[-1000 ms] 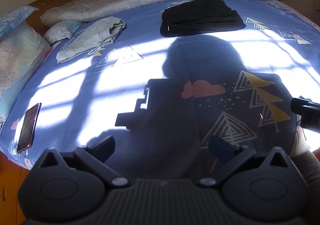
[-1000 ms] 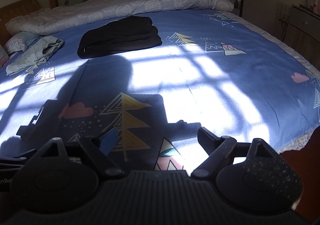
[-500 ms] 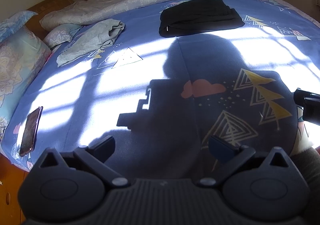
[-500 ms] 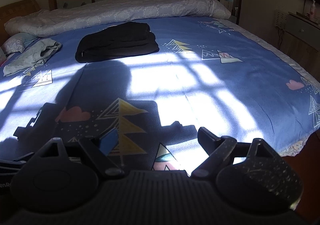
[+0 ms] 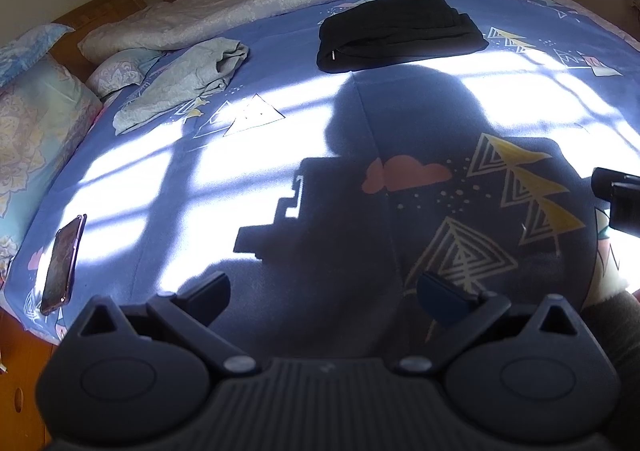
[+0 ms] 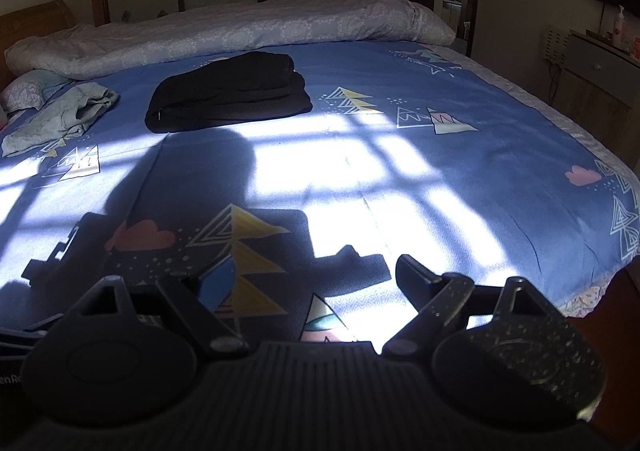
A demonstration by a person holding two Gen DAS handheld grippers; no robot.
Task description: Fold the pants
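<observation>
Both grippers hang above the near edge of the bed [image 6: 500, 155] with nothing between their fingers: the left gripper [image 5: 322, 295] has its jaws spread wide over a shaded part of the sheet, and the right gripper [image 6: 316, 279] is spread just as wide, its fingers over a patch of sunlight and a printed triangle. The tip of the right gripper also shows at the right edge of the left wrist view.

A blue sheet with triangle and cloud prints covers the bed, crossed by bright window light and the shadow of a person holding the tools. Along the far side lies a rolled white quilt [image 6: 240, 31]. In front of it, near the middle of the bed and well apart from both grippers, the black pants [image 6: 230, 101] rest in a folded stack, a small zipper pull showing at the left end. To their left lies a crumpled pale grey garment [image 5: 184, 83], just beside the pillows [image 5: 36, 123] at the headboard. A phone [image 5: 62, 265] lies flat on the near left corner of the bed, close to the edge. A grey sleeve [image 5: 616, 327] shows at the lower right of the left wrist view.
</observation>
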